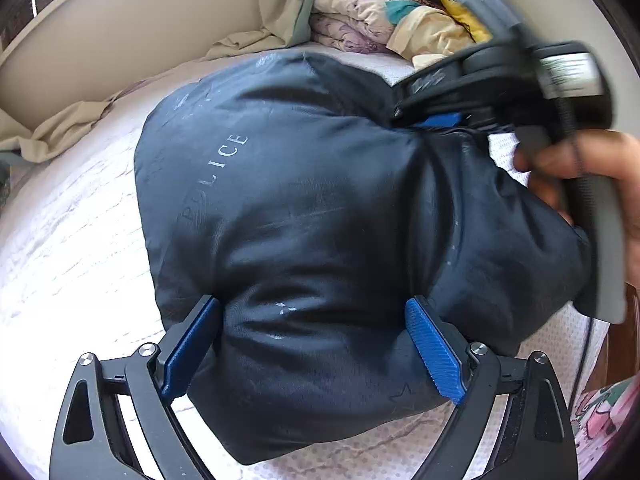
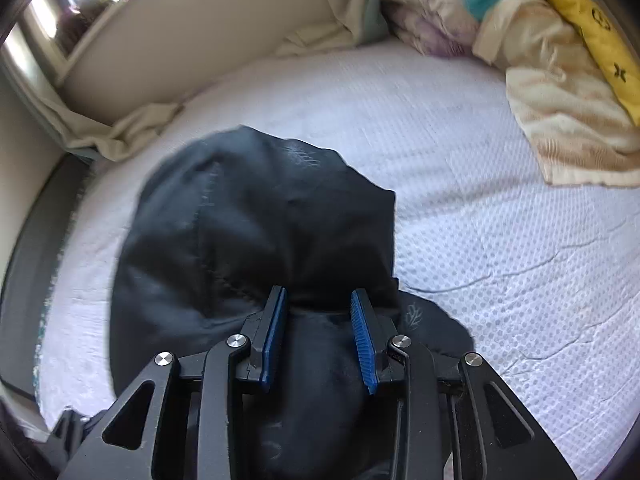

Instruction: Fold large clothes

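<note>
The one readable piece of writing is the pale word "POLICE" [image 1: 216, 176] printed across the dark navy padded jacket [image 1: 304, 216], with faint leaf-like emblems near its edges. The jacket lies bunched on a bed covered by a white dotted mattress pad [image 2: 480, 208], filling the middle of both views. A beige wall or headboard [image 1: 140, 28] curves along 11 o'clock, with a crumpled beige sheet [image 1: 60, 132] tucked below it, and a pile of folded quilts in floral, teal, cream and yellow [image 1: 384, 20] sits at 1 o'clock. There is one jacket and two tools. The left tool [image 1: 312, 344] has its blue-padded jaws spread wide, with a thick fold of the jacket bulging between the two pads. The right tool [image 2: 319, 340] has its jaws closer together, pinching a bunch of the jacket's fabric; in the left view it appears blurred at 2 o'clock, held by a bare hand [image 1: 592, 184].
</note>
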Available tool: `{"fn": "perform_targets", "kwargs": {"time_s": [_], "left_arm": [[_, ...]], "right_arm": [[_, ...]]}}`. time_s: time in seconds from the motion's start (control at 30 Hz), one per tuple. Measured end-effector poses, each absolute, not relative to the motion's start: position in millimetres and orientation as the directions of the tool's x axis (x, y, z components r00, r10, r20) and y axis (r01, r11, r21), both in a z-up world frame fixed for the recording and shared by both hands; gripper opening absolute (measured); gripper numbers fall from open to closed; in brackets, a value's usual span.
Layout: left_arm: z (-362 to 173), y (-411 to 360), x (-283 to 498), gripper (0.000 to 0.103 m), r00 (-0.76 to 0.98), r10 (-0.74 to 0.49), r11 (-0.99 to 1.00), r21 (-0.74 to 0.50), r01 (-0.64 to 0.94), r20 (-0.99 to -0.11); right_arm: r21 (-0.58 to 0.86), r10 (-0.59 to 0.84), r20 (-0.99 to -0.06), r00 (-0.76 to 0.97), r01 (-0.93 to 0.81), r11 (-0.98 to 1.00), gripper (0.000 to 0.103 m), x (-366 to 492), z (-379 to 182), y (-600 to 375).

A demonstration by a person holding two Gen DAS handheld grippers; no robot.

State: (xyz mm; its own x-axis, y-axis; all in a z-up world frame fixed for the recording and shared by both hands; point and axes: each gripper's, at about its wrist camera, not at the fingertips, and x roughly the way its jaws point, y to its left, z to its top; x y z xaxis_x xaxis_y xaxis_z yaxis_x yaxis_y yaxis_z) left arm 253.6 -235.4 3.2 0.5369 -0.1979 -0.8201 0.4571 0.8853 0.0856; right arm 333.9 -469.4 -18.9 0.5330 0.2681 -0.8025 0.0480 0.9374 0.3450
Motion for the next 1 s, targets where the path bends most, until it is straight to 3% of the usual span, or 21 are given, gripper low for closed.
{"fn": "perform_targets", "kwargs": {"time_s": [0.13, 0.43, 0.53, 0.6, 0.7, 0.87, 1.0], "left_arm": [[0.2, -240.3, 253.5, 0.096, 0.542, -0.210, 0.875, 0.091, 0.475, -0.814], [-4.1, -247.7, 262.6, 0.101, 0.534, -0.191, 0.875, 0.104, 0.474, -0.823], [-5.2, -249.8, 263.3, 0.102, 0.524, -0.174, 0.878, 0.109, 0.465, -0.834], [-5.6, -249.9, 265.0, 0.103, 0.513, -0.171, 0.881, 0.103, 0.462, -0.841], [-5.3, -249.9, 267.4, 0.103, 0.506, -0.167, 0.885, 0.097, 0.455, -0.846], [-5.2, -253.3, 270.5, 0.103, 0.505, -0.150, 0.891, 0.106, 0.442, -0.850], [-4.9, -255.1, 271.0, 0.103, 0.502, -0.138, 0.893, 0.112, 0.436, -0.854]], "right_arm": [[0.326, 0.231, -0.831, 0.506, 0.108, 0.939, 0.037, 347.9, -48.8, -475.6], [0.356, 0.242, -0.823, 0.514, 0.135, 0.925, 0.041, 357.3, -74.0, -486.2], [0.410, 0.271, -0.810, 0.520, 0.173, 0.896, 0.063, 352.3, -72.2, -497.5], [0.484, 0.319, -0.797, 0.513, 0.225, 0.846, 0.074, 345.6, -66.3, -514.4], [0.567, 0.393, -0.765, 0.511, 0.244, 0.787, 0.077, 329.3, -48.1, -534.1], [0.462, 0.307, -0.758, 0.576, 0.140, 0.876, 0.077, 287.6, 13.8, -534.8], [0.440, 0.382, -0.737, 0.558, -0.034, 0.898, 0.080, 253.1, 44.3, -506.5]]}}
